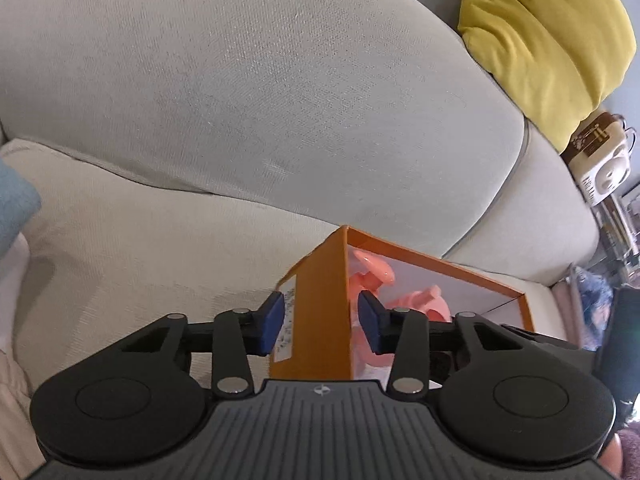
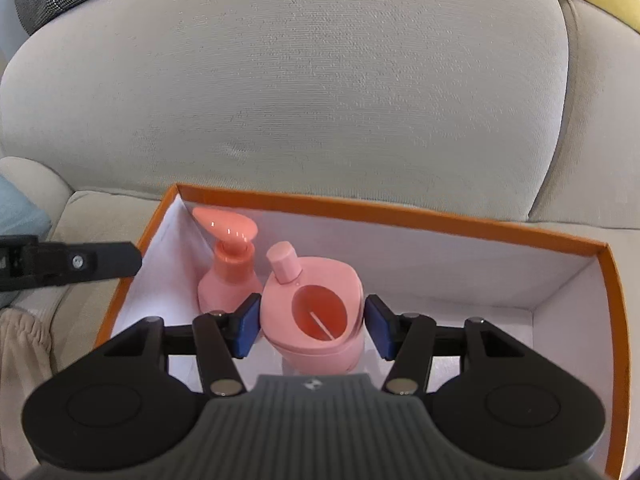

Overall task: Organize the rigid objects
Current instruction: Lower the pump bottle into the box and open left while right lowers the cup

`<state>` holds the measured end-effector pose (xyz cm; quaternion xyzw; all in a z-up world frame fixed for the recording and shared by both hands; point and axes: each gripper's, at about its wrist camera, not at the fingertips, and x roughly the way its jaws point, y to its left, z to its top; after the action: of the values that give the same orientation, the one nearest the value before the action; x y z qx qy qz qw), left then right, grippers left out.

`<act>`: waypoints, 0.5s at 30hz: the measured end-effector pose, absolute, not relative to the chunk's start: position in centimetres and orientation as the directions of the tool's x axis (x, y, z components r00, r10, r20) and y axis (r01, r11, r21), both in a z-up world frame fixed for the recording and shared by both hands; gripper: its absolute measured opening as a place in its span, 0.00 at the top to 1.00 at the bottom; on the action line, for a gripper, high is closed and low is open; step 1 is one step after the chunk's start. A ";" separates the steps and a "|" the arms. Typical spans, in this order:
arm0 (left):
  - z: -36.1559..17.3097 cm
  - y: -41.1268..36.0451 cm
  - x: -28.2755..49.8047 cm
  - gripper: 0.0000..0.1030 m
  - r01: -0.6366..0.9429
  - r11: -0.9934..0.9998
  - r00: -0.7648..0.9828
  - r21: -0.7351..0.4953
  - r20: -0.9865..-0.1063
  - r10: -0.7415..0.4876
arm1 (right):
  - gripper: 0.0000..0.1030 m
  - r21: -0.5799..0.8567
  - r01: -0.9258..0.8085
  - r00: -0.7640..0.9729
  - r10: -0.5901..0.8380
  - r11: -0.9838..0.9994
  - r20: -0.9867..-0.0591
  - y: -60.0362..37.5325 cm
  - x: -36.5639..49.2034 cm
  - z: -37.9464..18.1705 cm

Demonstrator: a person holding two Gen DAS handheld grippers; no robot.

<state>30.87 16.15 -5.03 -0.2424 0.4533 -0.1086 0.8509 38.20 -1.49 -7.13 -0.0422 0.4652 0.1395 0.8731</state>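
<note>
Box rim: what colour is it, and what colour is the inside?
The box has an orange rim and white inside walls, clearest in the right wrist view.

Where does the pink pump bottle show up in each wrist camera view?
Left wrist: pink pump bottle just right of centre, partly hidden behind the orange box corner.
Right wrist: left of centre, standing in the box's back-left corner beside the pink jug.
Shared landmark: the orange box rim.

left gripper (image 1: 320, 322): black linkage arms, silver pivot pins, two round black discs, ribbed grey body bearing a small round emblem.
left finger pads (image 1: 272, 322): flat, dark blue.
right gripper (image 2: 311, 326): same black-and-grey build, silver pins, small emblem.
right finger pads (image 2: 248, 326): flat, dark blue.
skin (image 1: 612, 458): pinkish patch at the lower right edge.
</note>
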 end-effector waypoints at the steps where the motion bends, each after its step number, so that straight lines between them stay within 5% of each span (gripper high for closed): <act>1: -5.1 16.3 31.0 0.54 -0.038 0.858 0.562 -0.512 -0.721 -0.406 | 0.45 0.054 -0.280 0.529 0.201 0.958 -0.825 -1.3 38.5 -7.1; 15: -6.0 16.1 31.3 0.63 -0.073 0.842 0.533 -0.535 -0.734 -0.420 | 0.43 0.107 -0.282 0.490 0.239 0.954 -0.839 -2.0 39.9 -8.7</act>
<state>31.32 16.07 -6.01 -0.2612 0.4718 -0.1038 0.8357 39.89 -2.00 -8.72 -0.0221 0.4822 0.1508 0.8627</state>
